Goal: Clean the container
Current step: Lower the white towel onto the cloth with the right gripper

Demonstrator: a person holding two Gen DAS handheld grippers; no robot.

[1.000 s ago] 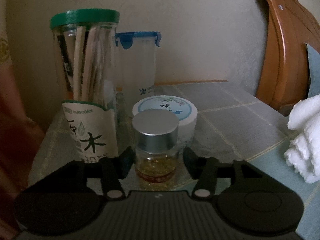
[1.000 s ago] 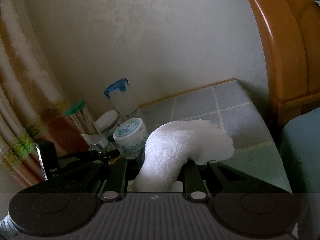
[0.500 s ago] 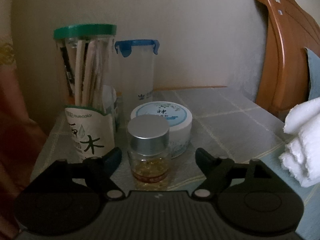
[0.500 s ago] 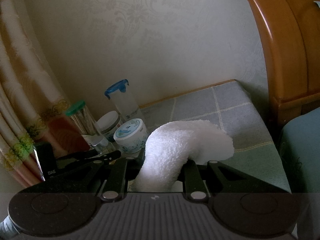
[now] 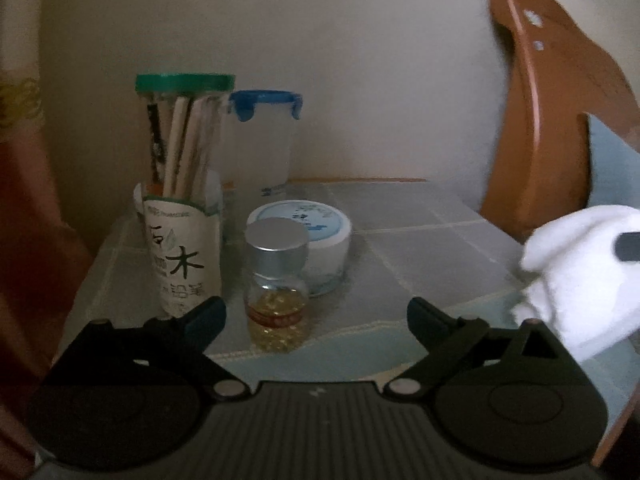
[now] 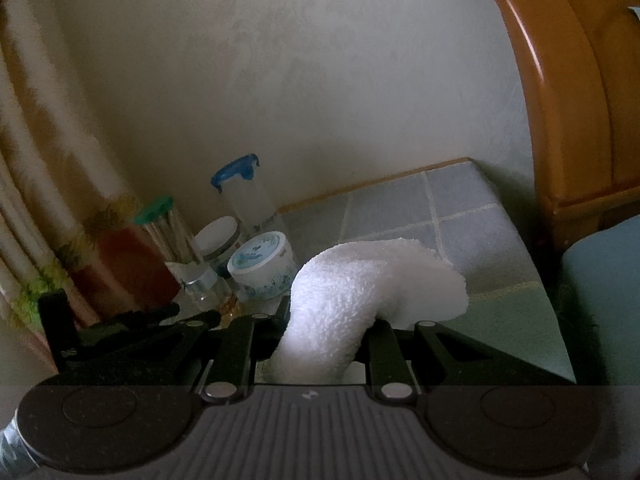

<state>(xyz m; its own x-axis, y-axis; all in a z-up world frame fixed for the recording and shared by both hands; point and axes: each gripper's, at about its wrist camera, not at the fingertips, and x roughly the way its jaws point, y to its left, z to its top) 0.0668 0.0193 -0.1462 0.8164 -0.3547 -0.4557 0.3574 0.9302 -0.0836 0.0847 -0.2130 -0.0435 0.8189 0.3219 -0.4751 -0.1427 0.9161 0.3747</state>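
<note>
A small glass bottle [image 5: 276,280] with a silver cap and yellow contents stands upright on the checked tablecloth [image 5: 420,240]. My left gripper [image 5: 316,308] sits just in front of it. Its jaws are opening wide, both fingers stand clear of the glass, and the bottle lies near the left finger. The same bottle [image 6: 204,284] shows at the left in the right wrist view. My right gripper [image 6: 332,316] is shut on a rolled white towel [image 6: 344,304], which curls forward over the table. That towel [image 5: 580,272] also shows at the right edge of the left wrist view.
Behind the bottle stand a green-lidded jar of sticks [image 5: 180,184], a blue-lidded clear container [image 5: 264,140] and a round white tub [image 5: 308,232]. A wooden headboard [image 5: 536,120] rises at the right. A curtain [image 6: 40,200] hangs at the left, with the wall close behind.
The left gripper's jaws spread apart from the bottle's sides and the gripper drew back from it. The bottle stayed standing. The right gripper and towel did not move.
</note>
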